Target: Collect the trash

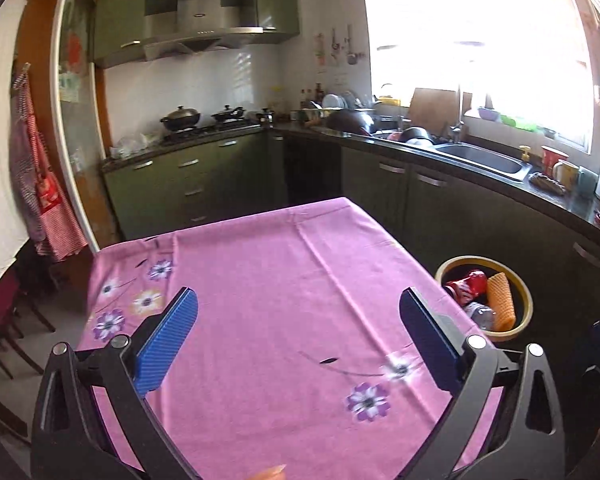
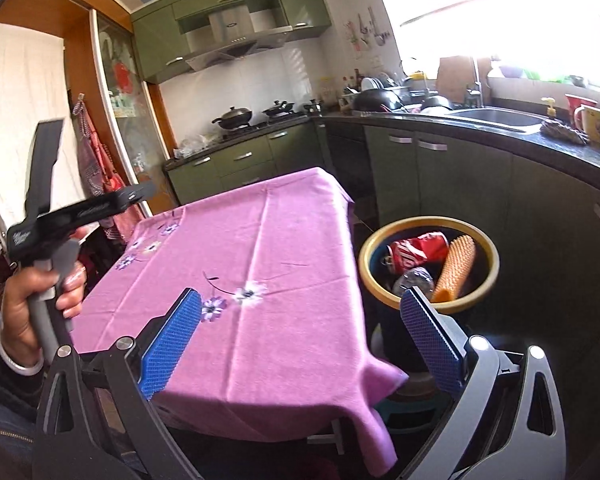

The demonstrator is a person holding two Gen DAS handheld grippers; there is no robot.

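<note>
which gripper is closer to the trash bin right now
Right. The right gripper is open beside the table corner, just short of the trash bin. The left gripper is open over the pink tablecloth, farther away.

Black tongs (image 1: 298, 326), ribbed blue pads (image 1: 168, 346)

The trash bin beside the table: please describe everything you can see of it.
The trash bin is round, with a yellow rim and a dark inside. It stands upright beside the pink-clothed table, below the tabletop. Inside lie a crushed red can, an orange foam net sleeve and a clear plastic bottle. Neither tool touches it.
</note>
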